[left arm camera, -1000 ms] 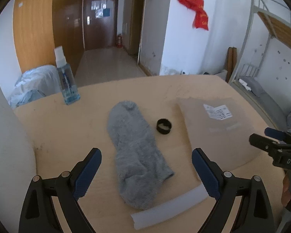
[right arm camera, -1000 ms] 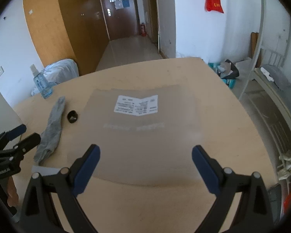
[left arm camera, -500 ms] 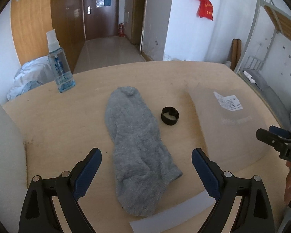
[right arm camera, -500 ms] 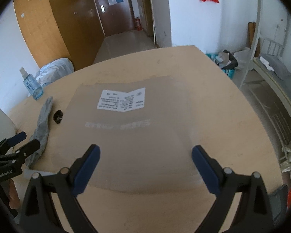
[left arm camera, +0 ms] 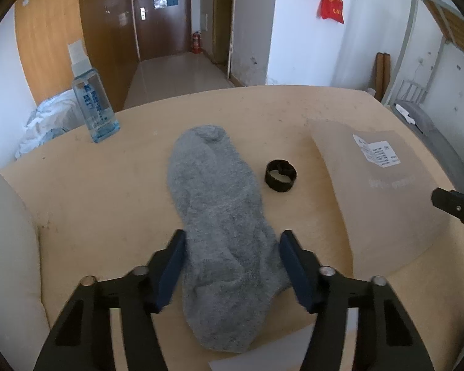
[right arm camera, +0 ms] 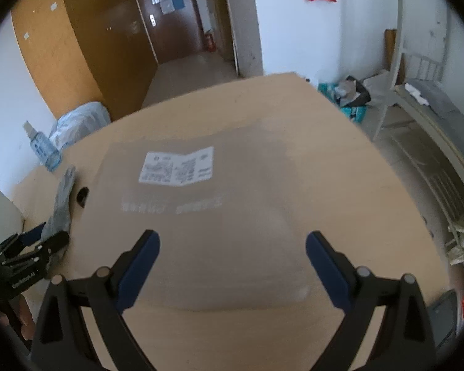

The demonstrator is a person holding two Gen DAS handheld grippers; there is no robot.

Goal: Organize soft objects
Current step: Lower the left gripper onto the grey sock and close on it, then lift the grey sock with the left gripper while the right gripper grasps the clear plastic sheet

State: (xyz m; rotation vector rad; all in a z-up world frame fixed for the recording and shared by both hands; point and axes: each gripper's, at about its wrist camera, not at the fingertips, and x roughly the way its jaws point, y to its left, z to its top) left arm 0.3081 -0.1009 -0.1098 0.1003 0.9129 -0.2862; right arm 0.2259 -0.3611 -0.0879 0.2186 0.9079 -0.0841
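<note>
A grey fuzzy sock (left arm camera: 219,216) lies lengthwise on the wooden table (left arm camera: 77,191). My left gripper (left arm camera: 232,266) is down over the sock's near end. Its blue pads stand on either side of the sock and touch its edges. The jaws are narrower than before but still apart. A flat translucent plastic bag with a white label (right arm camera: 219,204) lies in the middle of the table. My right gripper (right arm camera: 232,259) hovers open and empty over the bag's near edge. The sock also shows in the right wrist view (right arm camera: 60,207), beside the left gripper (right arm camera: 37,247).
A black ring (left arm camera: 281,175) sits just right of the sock. A blue spray bottle (left arm camera: 92,105) stands at the table's far left. A white strip (left arm camera: 263,355) lies under the sock's near end. A white panel (left arm camera: 6,247) borders the left. A metal bunk bed (right arm camera: 433,108) stands right.
My left gripper has moved forward and down onto the sock, and its jaws have closed in to the sock's sides. My right gripper has shifted a little; it stays open.
</note>
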